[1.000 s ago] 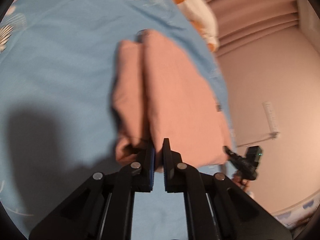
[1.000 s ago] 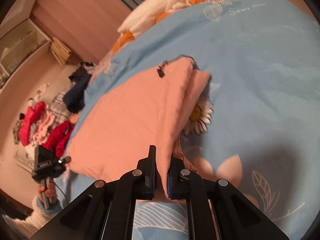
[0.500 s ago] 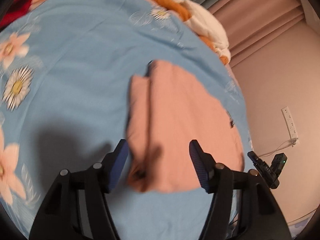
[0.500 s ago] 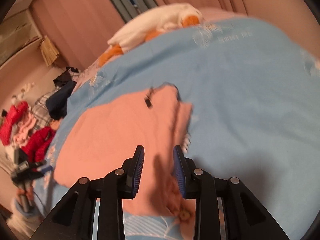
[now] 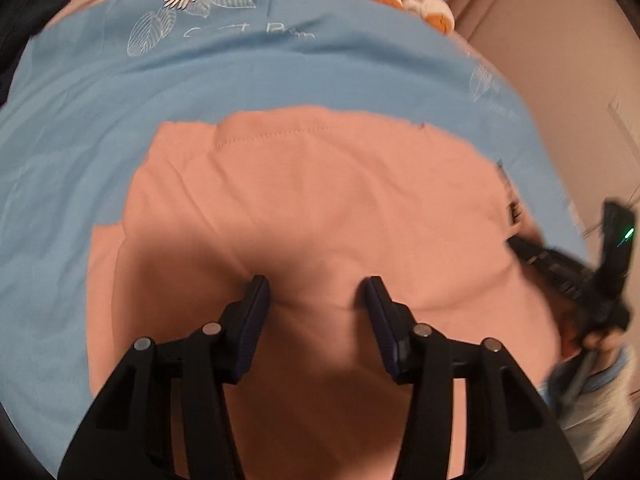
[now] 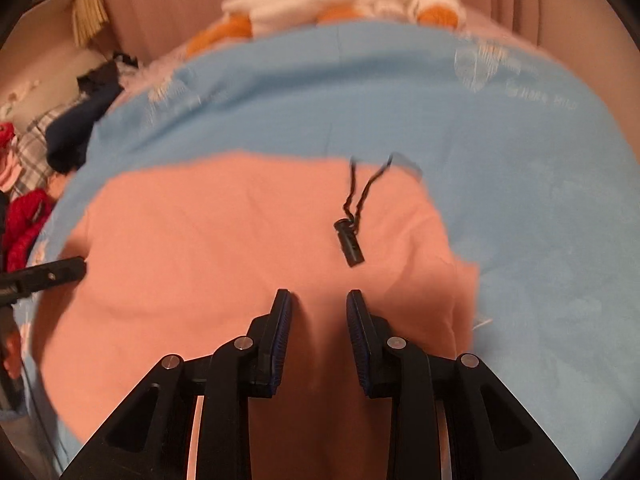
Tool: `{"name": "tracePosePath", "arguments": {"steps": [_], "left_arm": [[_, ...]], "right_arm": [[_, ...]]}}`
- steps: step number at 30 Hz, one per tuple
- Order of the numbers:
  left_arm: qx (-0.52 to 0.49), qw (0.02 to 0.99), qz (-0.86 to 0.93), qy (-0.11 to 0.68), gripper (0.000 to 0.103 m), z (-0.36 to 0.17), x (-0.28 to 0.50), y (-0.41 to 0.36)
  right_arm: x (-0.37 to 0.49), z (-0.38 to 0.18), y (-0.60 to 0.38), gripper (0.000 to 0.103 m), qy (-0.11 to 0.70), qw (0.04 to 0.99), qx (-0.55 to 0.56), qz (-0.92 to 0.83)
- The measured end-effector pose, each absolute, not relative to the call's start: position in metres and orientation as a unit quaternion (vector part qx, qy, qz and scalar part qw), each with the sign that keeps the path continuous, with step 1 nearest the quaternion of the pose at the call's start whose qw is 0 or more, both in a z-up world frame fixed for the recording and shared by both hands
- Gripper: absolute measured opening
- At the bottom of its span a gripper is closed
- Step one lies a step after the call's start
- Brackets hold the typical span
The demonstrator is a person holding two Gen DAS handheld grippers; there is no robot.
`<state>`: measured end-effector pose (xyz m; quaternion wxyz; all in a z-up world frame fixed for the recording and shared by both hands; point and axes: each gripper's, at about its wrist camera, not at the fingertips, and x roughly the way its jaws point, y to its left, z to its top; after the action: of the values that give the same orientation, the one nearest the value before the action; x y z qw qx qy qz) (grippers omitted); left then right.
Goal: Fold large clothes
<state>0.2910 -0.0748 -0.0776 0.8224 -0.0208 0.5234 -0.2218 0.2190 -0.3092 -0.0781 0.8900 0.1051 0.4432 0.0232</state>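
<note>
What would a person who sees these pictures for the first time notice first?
The eye goes first to the large pink garment, which lies folded on the light blue flowered bed cover and fills the middle of both views. Next comes the black cord with its toggle, lying on the pink cloth just ahead of the right gripper. At the far edge of the bed sits a white and orange plush toy.

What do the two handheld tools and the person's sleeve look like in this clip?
Both the left tool and right tool are matte black linkages with silver pivot pins and ribbed dark-blue finger pads. A small green light glows on the right unit. The sleeve is pale with a light-blue cuff.
</note>
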Motion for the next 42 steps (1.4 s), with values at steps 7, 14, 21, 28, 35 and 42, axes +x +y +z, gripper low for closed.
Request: {"name": "tracePosePath", "arguments": {"steps": [7, 14, 21, 28, 35, 42], "left_arm": [[-0.081, 0.816, -0.237, 0.521, 0.048, -0.06, 0.276, -0.043], [-0.086, 0.822, -0.249, 0.505, 0.05, -0.059, 0.219, -0.013], [-0.13, 0.81, -0.241, 0.519, 0.05, -0.082, 0.198, -0.003], [-0.257, 0.812, -0.201, 0.484, 0.087, -0.061, 0.176, 0.059], [-0.317, 0.785, -0.195, 0.495, 0.087, -0.075, 0.184, 0.081], [-0.362, 0.742, -0.234, 0.514, 0.087, -0.095, 0.211, 0.066]], "right_arm": [[0.194, -0.061, -0.314, 0.03, 0.427, 0.896, 0.121, 0.033], [0.117, -0.047, -0.307, 0.03, 0.39, 0.912, 0.109, 0.061], [0.118, -0.083, -0.3, 0.03, 0.424, 0.897, 0.11, 0.05], [0.113, -0.05, -0.296, 0.051, 0.403, 0.903, 0.135, 0.062], [0.123, -0.037, -0.269, 0.051, 0.387, 0.898, 0.166, 0.125], [0.151, -0.038, -0.245, 0.051, 0.392, 0.889, 0.179, 0.155]]}}
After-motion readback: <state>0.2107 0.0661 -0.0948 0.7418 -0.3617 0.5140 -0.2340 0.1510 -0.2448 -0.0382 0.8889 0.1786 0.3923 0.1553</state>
